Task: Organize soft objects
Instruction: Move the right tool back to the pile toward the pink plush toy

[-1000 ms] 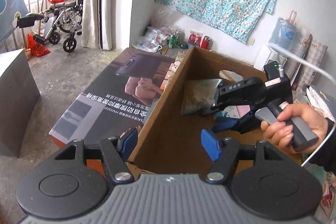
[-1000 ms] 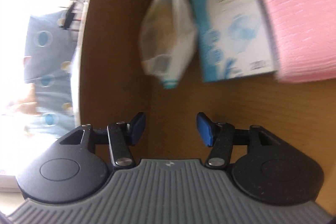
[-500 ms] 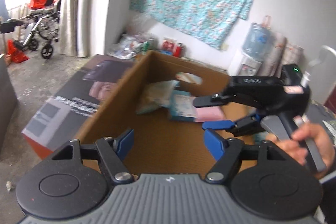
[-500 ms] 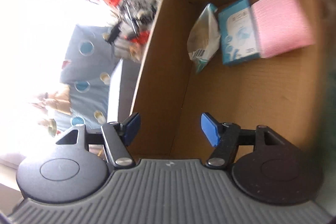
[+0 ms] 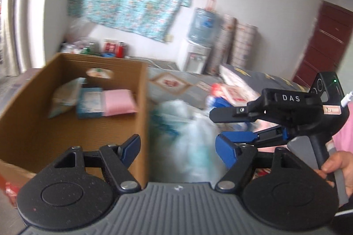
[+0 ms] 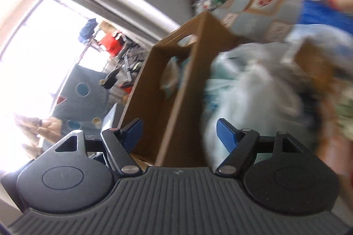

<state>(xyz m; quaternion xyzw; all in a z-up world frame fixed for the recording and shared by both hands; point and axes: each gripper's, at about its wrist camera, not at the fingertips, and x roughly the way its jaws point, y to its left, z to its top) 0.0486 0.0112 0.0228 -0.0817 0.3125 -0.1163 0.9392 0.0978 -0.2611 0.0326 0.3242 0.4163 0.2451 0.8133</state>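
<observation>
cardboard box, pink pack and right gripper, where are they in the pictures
cardboard box (image 5: pixel 143 102), left wrist view, right-hand wall.
pink pack (image 5: pixel 118 101), left wrist view, middle of its top face.
right gripper (image 5: pixel 217 124), left wrist view, midway between its open fingertips.

1. The left gripper (image 5: pixel 178 148) is spread wide with nothing between its blue pads, straddling the near right wall of a cardboard box (image 5: pixel 144 102).
2. Inside the box lie a pale bag (image 5: pixel 62 96), a teal packet (image 5: pixel 90 102) and a pink pad (image 5: pixel 118 102), side by side.
3. Just right of the box sits a blurred white bag (image 5: pixel 189 124).
4. The right gripper (image 5: pixel 222 127), held by a hand (image 5: pixel 339 166), hangs open above the bed.
</observation>
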